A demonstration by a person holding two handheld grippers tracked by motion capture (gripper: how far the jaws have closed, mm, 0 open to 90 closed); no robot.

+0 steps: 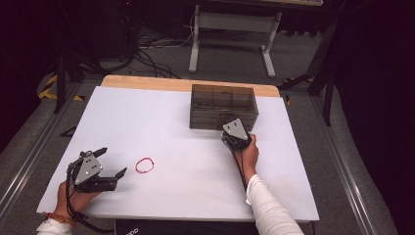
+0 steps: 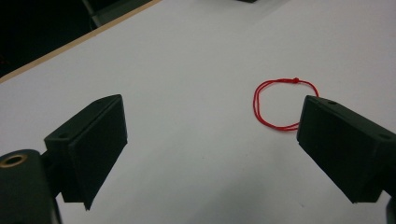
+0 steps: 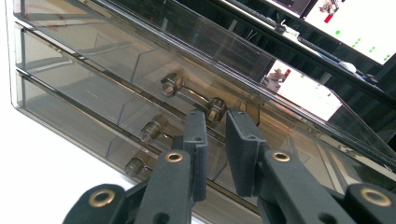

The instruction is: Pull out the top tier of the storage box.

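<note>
Right tool [image 3: 215, 140], jaws nearly closed with only a narrow gap, sits at the smoked-plastic drawer cabinet [image 1: 223, 106]; contents unclear. Left tool [image 2: 212, 144] gapes wide near a red string loop [image 2: 279, 103].

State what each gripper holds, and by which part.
Left gripper: nothing, jaws open. Right gripper: jaws nearly shut at a drawer handle of the clear box; a grip cannot be told.

High view overlooks the table [image 1: 161, 122]; gripper views sit close above it.
</note>
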